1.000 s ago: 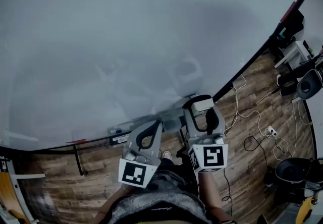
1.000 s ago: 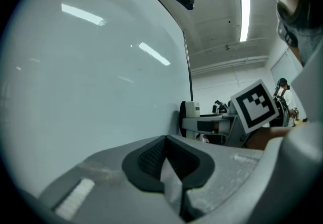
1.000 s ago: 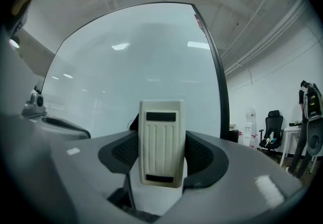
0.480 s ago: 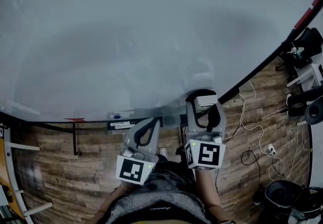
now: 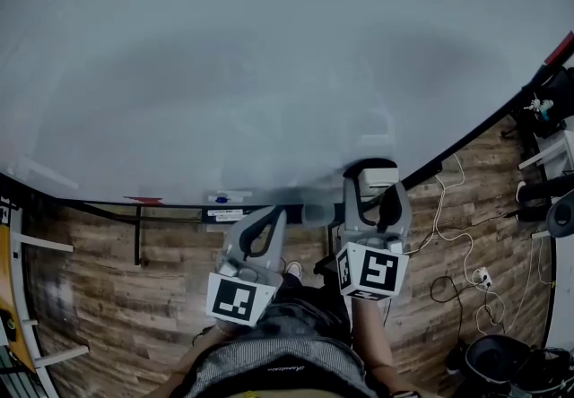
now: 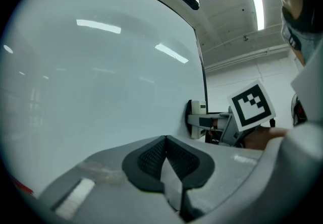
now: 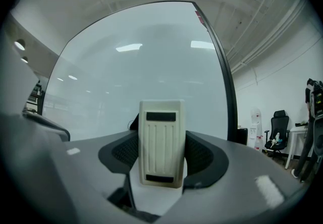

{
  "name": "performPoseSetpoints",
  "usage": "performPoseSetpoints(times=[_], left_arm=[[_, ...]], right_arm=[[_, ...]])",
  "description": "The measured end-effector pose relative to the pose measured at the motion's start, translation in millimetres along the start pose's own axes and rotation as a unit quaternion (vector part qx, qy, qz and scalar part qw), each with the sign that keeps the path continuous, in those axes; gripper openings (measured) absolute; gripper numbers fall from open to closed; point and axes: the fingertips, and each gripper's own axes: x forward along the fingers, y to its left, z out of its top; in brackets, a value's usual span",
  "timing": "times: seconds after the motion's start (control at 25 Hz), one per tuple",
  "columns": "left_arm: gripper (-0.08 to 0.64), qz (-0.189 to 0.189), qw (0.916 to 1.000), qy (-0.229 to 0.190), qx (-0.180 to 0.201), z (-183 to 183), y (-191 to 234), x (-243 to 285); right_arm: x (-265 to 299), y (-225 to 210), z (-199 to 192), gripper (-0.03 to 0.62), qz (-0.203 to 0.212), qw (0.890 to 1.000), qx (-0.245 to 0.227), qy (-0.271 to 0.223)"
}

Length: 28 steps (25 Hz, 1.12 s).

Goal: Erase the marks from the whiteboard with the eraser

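Clenched on the eraser, the jaws of the right gripper held its pale ribbed back from both sides, with the felt face turned toward the whiteboard. From the left gripper's view the eraser's dark pad seemed to lie flat against the board, low down and near its right edge, just above the ledge that ran along the bottom. The left gripper had its jaws pressed together on nothing and hung just beside the right one, near the board but apart from it.

No writing could be made out on the board in any view; the surface looked even grey-white, with only reflections of ceiling lights. A small red thing and a small blue thing lay on the ledge, too small to name.

Judging from this, the wiping step was in hand and probably near its end. The next move would call for a firm grip, the felt flat on the board, and a sweep over any faint marks left; if none remained, the eraser could go down on the ledge.
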Motion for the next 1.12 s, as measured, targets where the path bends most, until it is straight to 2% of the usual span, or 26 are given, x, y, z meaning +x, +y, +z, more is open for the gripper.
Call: performPoseSetpoints(times=[0.4,1.12], left_arm=[[0.003,-0.033,0.9994,0.004,-0.001,4,40,-21],[0.003,-0.061,0.9981,0.008,0.004,3,140,-95]], right_arm=[[4,42,4,0.261,-0.027,1.000,-0.001,0.008],[8,179,18,0.261,-0.033,0.999,-0.004,0.001]])
